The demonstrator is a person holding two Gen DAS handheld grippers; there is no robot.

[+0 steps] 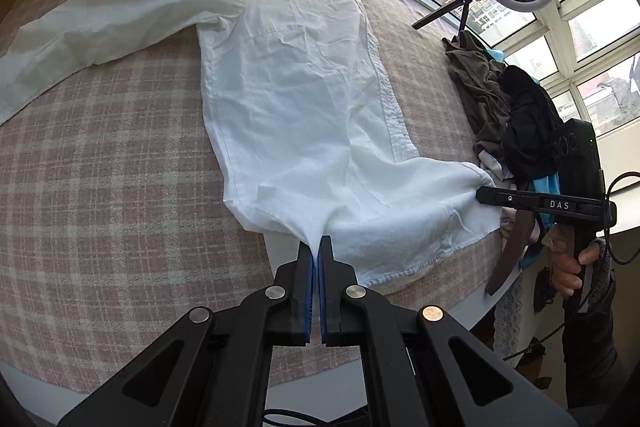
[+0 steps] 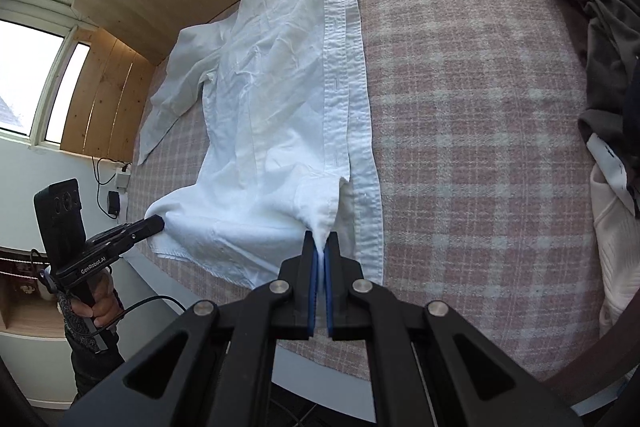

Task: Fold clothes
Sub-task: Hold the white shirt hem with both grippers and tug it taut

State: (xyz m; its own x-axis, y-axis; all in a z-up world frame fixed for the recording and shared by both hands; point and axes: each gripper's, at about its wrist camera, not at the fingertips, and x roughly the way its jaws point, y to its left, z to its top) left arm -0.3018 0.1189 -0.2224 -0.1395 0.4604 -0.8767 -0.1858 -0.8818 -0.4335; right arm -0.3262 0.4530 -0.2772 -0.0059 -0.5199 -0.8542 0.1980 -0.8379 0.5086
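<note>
White shirt spread on checked blanket. Left gripper and right gripper each pinch its hem.

Pink plaid bed cover: white shirt spread flat; clothes pile at edge.

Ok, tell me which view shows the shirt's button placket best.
The right wrist view: the white shirt's button placket runs unobstructed from collar to hem, with buttonholes visible. In the left wrist view the placket is only a narrow stitched strip along the shirt's far edge, with no buttonholes discernible.
</note>
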